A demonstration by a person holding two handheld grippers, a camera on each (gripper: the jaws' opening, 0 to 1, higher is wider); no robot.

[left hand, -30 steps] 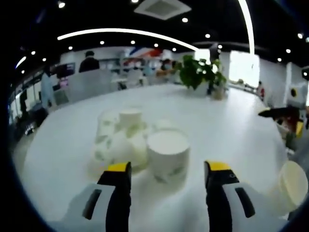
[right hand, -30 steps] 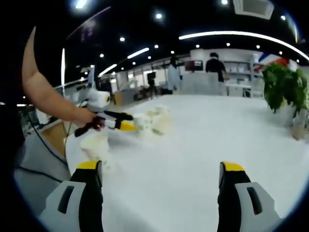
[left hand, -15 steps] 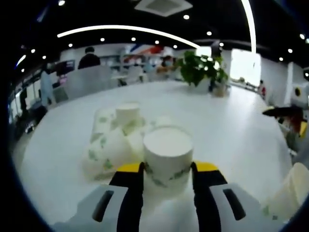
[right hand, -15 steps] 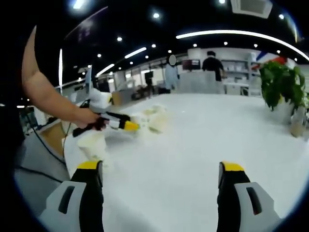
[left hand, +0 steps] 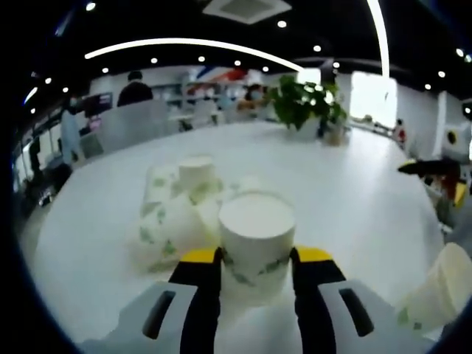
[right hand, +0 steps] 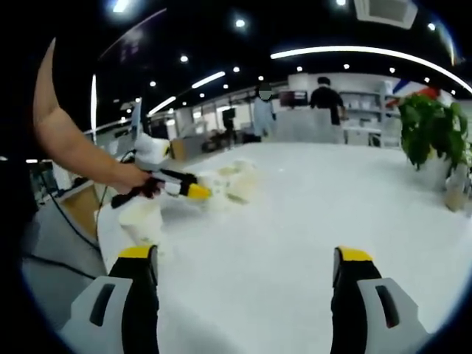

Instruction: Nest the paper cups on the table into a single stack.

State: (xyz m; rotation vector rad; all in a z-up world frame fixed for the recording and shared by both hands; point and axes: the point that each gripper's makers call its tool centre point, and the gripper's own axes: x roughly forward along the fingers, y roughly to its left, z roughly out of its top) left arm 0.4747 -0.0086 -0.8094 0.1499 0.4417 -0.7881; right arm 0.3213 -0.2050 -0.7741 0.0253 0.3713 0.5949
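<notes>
An upside-down white paper cup with green leaf print (left hand: 257, 237) stands on the white table (left hand: 354, 184), and my left gripper (left hand: 257, 256) is shut on its sides. Just behind it on the left lies a loose pile of several similar cups (left hand: 179, 210), some tipped over. One more cup (left hand: 436, 286) lies at the lower right. In the right gripper view my right gripper (right hand: 247, 258) stands open over bare table with nothing between its jaws. There the left gripper (right hand: 188, 191) shows at the left, held by a hand, at the cup pile (right hand: 232, 179). A further cup (right hand: 144, 217) sits nearer the table edge.
A potted green plant (left hand: 304, 107) stands at the table's far side, also the plant (right hand: 434, 131) at the right. The table's edge (right hand: 103, 228) runs close by on the left. People and office furniture stand beyond the table.
My left gripper has moved in and shut on the upside-down cup, which one second ago stood between open jaws. The right gripper has stayed open and nearly still.
</notes>
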